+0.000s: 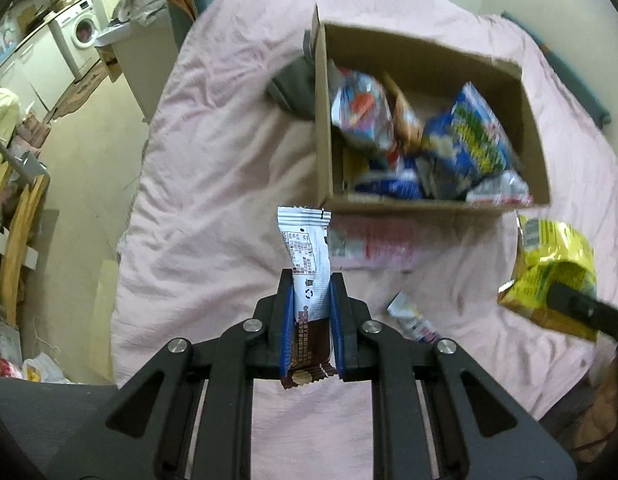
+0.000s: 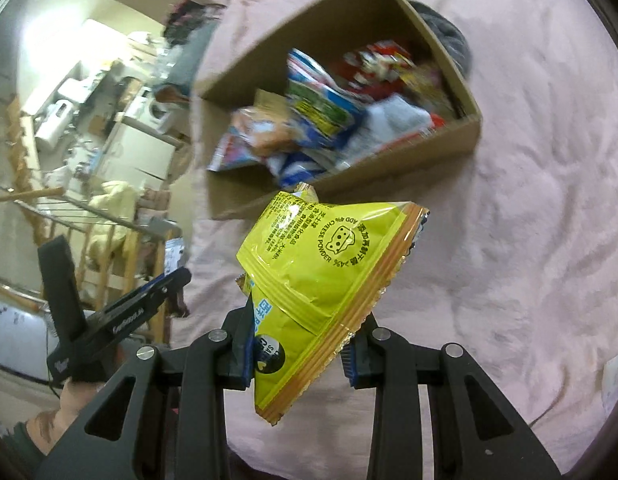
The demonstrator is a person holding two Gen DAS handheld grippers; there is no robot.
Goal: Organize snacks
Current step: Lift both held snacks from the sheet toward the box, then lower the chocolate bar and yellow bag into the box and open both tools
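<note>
Clamped in your right gripper (image 2: 297, 344), the yellow cheese snack bag (image 2: 321, 272) is the bulkiest thing you carry: light, puffy and slick, pinched near one sealed edge, so it may swing or slip. Ahead on the pink bedspread (image 1: 213, 152) stands the open cardboard box (image 1: 421, 56) already holding snack packets. Your left gripper (image 1: 311, 320) is closed narrowly on a slim wrapped snack bar (image 1: 309, 276), held mid-length; stiffer, probably brittle, so don't squeeze harder.

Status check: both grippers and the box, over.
Left hand-held gripper shut on snack bar. Right shut on yellow bag. Cardboard box ahead, part full. Path clear.
</note>
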